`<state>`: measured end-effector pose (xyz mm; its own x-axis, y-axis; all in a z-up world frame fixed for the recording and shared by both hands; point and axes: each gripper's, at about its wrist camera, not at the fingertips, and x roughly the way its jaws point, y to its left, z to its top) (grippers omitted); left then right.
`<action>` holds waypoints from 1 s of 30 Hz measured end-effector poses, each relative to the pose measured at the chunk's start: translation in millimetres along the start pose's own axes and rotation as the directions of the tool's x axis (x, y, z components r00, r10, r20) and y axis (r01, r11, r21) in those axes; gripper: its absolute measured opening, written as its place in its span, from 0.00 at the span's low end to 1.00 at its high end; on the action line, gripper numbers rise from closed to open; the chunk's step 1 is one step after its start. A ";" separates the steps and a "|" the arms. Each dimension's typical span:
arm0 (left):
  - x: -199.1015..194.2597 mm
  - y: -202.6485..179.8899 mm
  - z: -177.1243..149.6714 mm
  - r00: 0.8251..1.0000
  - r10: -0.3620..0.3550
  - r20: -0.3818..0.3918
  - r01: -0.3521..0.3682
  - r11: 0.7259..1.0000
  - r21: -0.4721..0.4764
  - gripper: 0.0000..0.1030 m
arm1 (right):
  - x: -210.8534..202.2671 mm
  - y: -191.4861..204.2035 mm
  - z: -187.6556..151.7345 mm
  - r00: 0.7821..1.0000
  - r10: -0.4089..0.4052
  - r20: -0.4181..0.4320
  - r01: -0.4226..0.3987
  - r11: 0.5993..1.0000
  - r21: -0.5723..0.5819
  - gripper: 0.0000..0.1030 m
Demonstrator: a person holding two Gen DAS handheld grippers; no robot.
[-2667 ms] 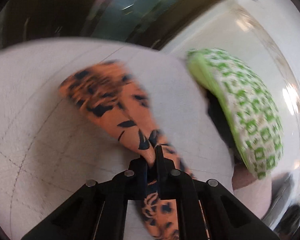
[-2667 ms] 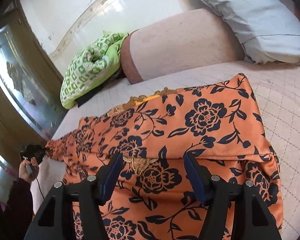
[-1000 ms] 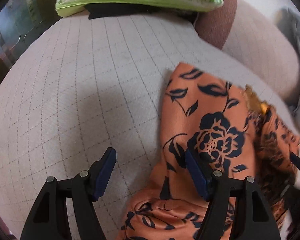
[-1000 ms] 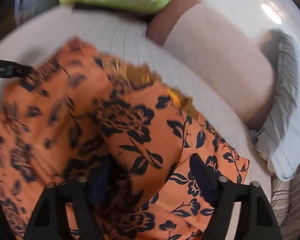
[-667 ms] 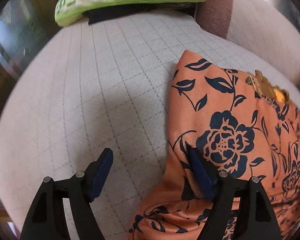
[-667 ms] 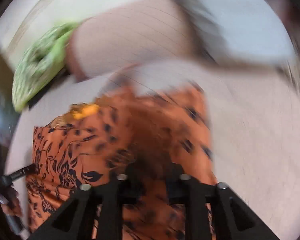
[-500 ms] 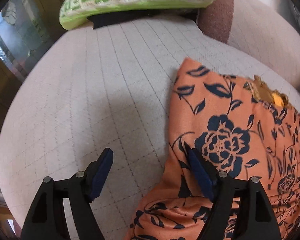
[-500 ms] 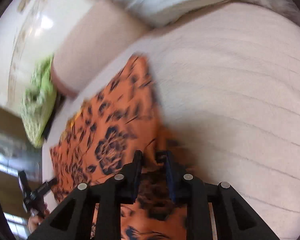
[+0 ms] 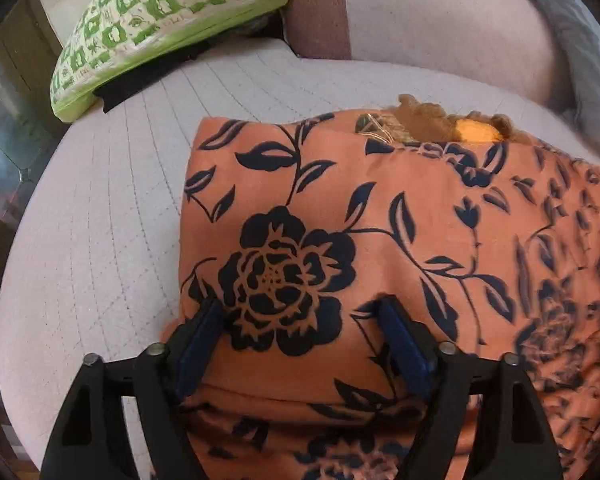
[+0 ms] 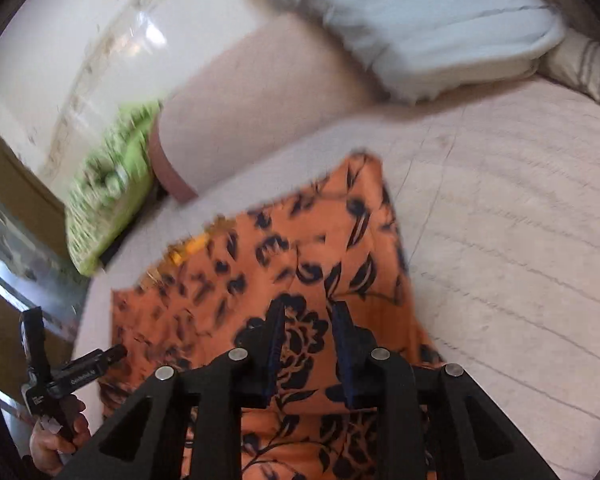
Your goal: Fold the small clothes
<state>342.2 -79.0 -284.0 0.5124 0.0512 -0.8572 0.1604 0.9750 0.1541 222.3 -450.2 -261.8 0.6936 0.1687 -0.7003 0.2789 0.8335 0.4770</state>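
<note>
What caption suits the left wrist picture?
Open left gripper poised over a folded orange floral garment on a quilted bed.

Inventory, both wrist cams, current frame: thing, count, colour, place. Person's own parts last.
garment: 1, orange with dark navy floral print and gold trim at its far edge, lying folded on the bed
bed cover: 1, pale pink quilted, under the garment
green cushion: 1, green-and-white pattern, far left corner of the bed
bolster: 1, pale pink with a brown band, along the far edge
pillow: 1, pale blue-grey, far right, resting on the bolster
left gripper: 1, black with blue pads, jaws wide open over the garment
right gripper: 1, black with blue pads, jaws narrowed with a gap, garment below; grip unclear
hand: 1, holds the left gripper at the bed's left edge
</note>
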 end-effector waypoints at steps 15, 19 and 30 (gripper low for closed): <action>-199.0 -17.7 -95.3 0.960 -0.193 0.204 0.185 0.981 0.056 0.90 | -163.7 39.6 -55.6 0.980 0.089 0.178 -0.059 0.984 -0.166 0.46; -263.5 -12.7 -125.9 0.922 -0.222 0.317 0.203 0.975 0.093 0.92 | -225.5 57.2 -100.0 0.966 0.119 0.231 -0.056 0.964 -0.261 0.75; -380.8 34.1 -178.3 0.802 -0.196 0.564 0.222 0.975 0.022 1.00 | -313.6 65.7 -147.5 0.949 0.119 0.291 -0.035 0.960 -0.278 0.75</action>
<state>2.1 -26.7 -40.0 0.8557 -0.2716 -0.4405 0.2889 0.9569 -0.0290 -74.9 -370.7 -89.2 0.8851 0.1062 -0.4532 0.0587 0.9404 0.3349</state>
